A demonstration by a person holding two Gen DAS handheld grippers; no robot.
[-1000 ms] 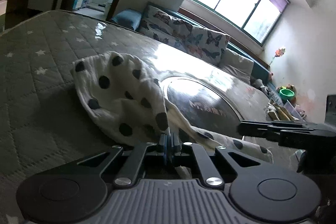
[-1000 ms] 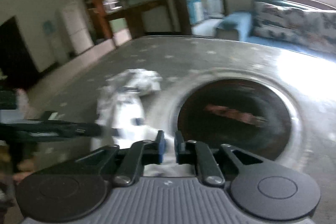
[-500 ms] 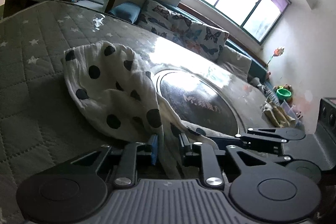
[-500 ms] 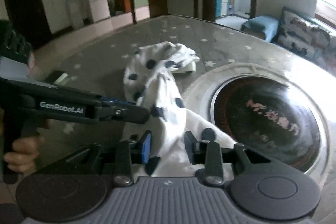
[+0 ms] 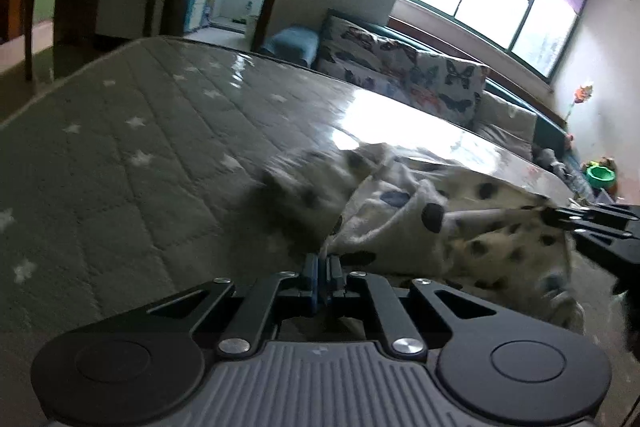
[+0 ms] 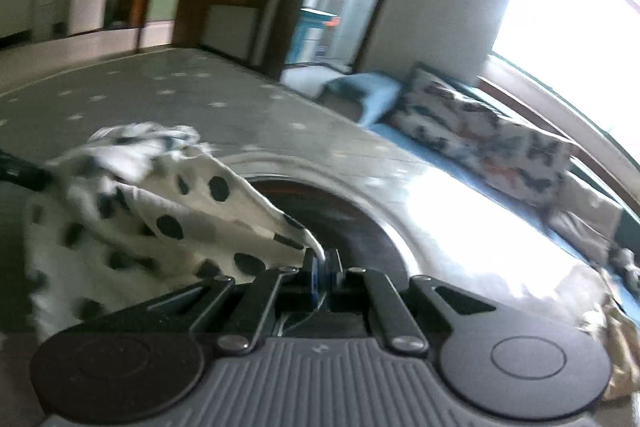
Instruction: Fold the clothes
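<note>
Fingers of the left gripper (image 5: 323, 263) were pinched tight on the spotted cloth (image 5: 420, 223), low in the middle of the left view. Right gripper (image 6: 324, 261) fingers were pinched on it too. It hung bunched over the grey star table (image 5: 140, 155), at the left of the right view.

You have a grey quilted table cover (image 5: 132, 163) with white stars under you. At two o'clock a dark round inset (image 6: 344, 223) sits in it, the polka-dot cloth (image 6: 168, 211) lying partly across it.
</note>
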